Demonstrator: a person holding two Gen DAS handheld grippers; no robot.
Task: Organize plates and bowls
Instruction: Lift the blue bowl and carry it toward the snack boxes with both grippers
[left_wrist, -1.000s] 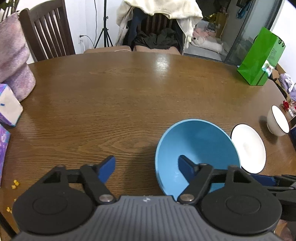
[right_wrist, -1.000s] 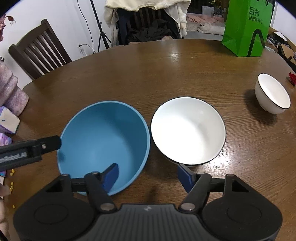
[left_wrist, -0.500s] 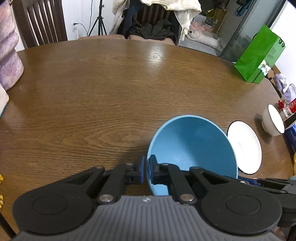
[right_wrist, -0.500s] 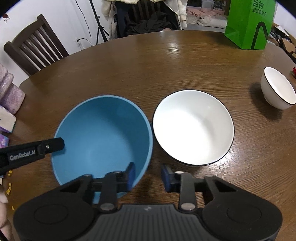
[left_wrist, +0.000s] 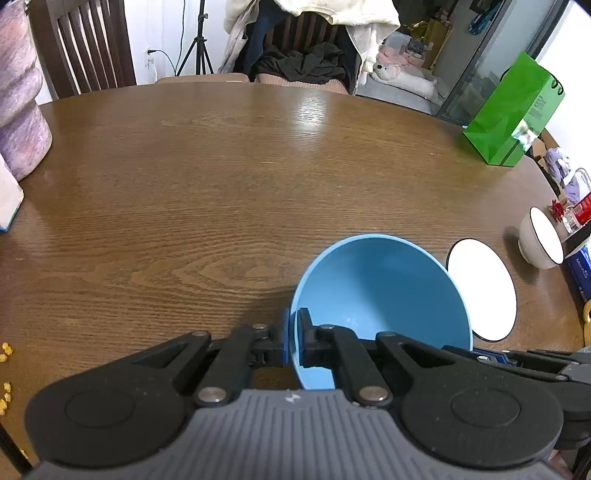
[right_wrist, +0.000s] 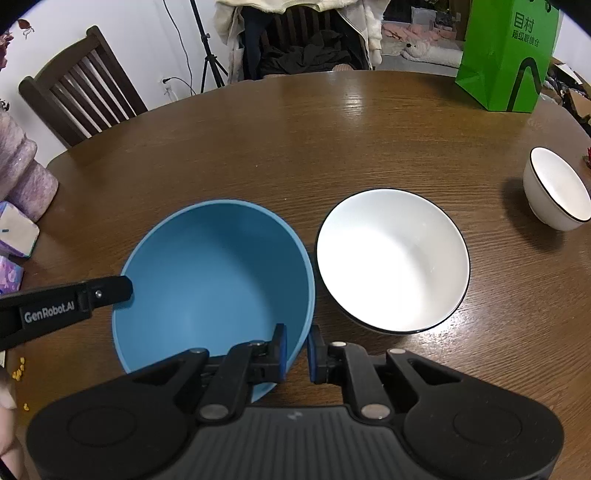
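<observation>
Both tongs, left (left_wrist: 291, 341) and right (right_wrist: 295, 349), pinch the blue bowl (right_wrist: 214, 273) on the brown wooden table (left_wrist: 221, 177).

My views are bright and evenly lit, with soft daylight coming from beyond the far edge of the table (left_wrist: 221, 166). A pale glare streak lies on the wood near that far edge (right_wrist: 354, 103). The small white bowl (right_wrist: 557, 192) casts a soft shadow to its left, and the blue bowl (right_wrist: 214, 273) darkens the wood just beside its rim. Focus is crisp at the centre of both views. The fisheye bends the table's edge into a curve, and dark vignetting clips the upper corners in my right view.
</observation>
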